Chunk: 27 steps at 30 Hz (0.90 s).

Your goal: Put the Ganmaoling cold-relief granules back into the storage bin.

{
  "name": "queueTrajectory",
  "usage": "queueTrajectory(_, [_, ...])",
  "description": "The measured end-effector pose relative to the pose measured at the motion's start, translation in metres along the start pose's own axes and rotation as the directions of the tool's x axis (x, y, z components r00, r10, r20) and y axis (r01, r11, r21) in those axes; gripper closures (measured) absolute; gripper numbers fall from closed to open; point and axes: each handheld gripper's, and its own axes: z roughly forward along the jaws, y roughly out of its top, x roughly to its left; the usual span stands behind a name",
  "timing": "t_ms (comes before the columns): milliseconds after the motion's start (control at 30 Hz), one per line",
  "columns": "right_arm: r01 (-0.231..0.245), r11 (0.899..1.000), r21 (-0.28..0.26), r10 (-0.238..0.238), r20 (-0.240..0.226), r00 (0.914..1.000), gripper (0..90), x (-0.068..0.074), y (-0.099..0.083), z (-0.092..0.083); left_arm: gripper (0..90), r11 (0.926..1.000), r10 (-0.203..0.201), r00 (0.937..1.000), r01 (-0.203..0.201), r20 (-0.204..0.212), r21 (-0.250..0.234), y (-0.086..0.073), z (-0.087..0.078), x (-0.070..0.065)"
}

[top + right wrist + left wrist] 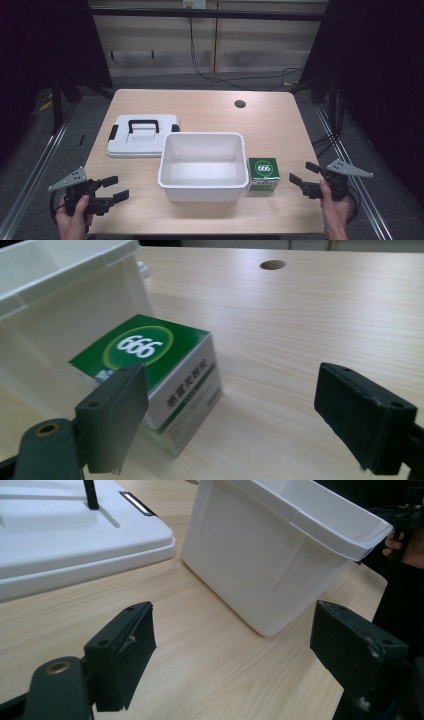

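Green and white printed cardboard makes up the small box (264,173), marked "666" in a circle on its top face, which lies flat on the table (210,107) just beside the right wall of the white plastic bin (202,187). In the right gripper view the box (155,370) appears to touch or nearly touch that wall; the gap is hard to judge from this angle. It looks light and fairly stiff, though thin carton would probably dent under a hard squeeze, and its glossy print may be a little slippery. The best hold seems to be across its two free opposite sides, front and back, since the bin blocks the left face; a gentle pinch low on the body should do.

The right gripper (302,181) hangs near the box's right side with its jaws spread wide and nothing between them. The left gripper (111,189) sits at the table's near left corner, also spread and empty, its jaws pointed toward the bin (280,555). Behind the bin lies its white lid (142,136) with a black handle, flat on the table.
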Motion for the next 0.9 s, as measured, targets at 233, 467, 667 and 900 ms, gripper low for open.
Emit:
queueTrajectory(233, [0.024,0.997,0.068,-0.022,-0.025,0.9994,13.3,0.002,0.011,-0.002,18.2,0.9999,0.014,0.9999,-0.014,0.007,0.004,0.000,0.000,-0.002])
queueTrajectory(467, [0.060,0.997,0.038,-0.057,-0.084,0.9948,13.4,0.007,0.027,-0.005,18.2,0.9999,0.010,0.9999,-0.010,0.006,0.005,0.000,0.001,-0.002])
queueTrajectory(667, [0.066,0.995,0.076,-0.058,-0.099,0.9934,13.5,0.007,0.036,-0.007,18.2,0.9999,0.012,0.9999,-0.012,-0.002,0.007,0.000,0.000,-0.002])
queueTrajectory(900, [0.133,0.986,0.096,-0.115,-0.169,0.9788,13.5,0.014,0.045,0.002,18.2,1.0000,0.009,1.0000,-0.009,0.003,0.003,-0.001,0.000,-0.002])
